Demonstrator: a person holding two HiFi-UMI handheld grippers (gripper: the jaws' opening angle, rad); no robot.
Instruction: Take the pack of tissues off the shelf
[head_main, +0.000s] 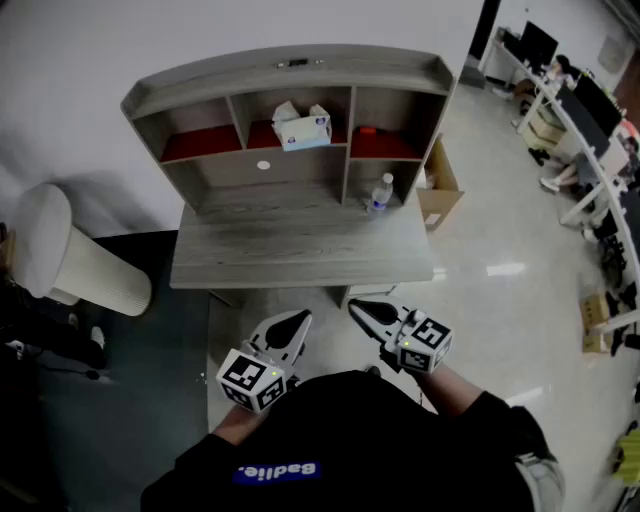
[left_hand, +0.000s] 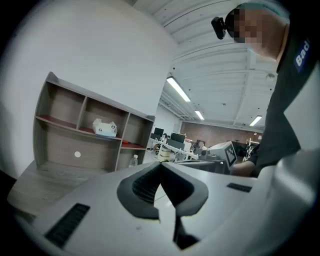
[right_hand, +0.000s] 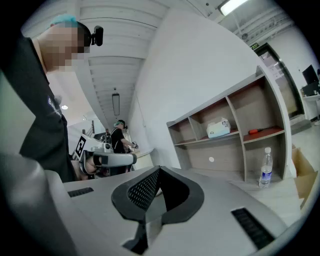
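Tissue pack (head_main: 301, 128) is sitting in the middle upper compartment of the shelf (head_main: 200, 82), with a water bottle (head_main: 380, 193) standing at its four o'clock on the bench (head_main: 300, 255). Left tongs (head_main: 298, 320) and right tongs (head_main: 360, 308) are hovering at six o'clock, both pressed together and gripping nothing.

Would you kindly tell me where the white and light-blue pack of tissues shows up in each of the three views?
Head view: the white and light-blue pack of tissues sits top centre, in the grey wooden shelf's middle upper compartment.
Left gripper view: left of centre, same compartment.
Right gripper view: right of centre, same compartment.
Shared landmark: the clear plastic water bottle, below and right of the pack in every view.
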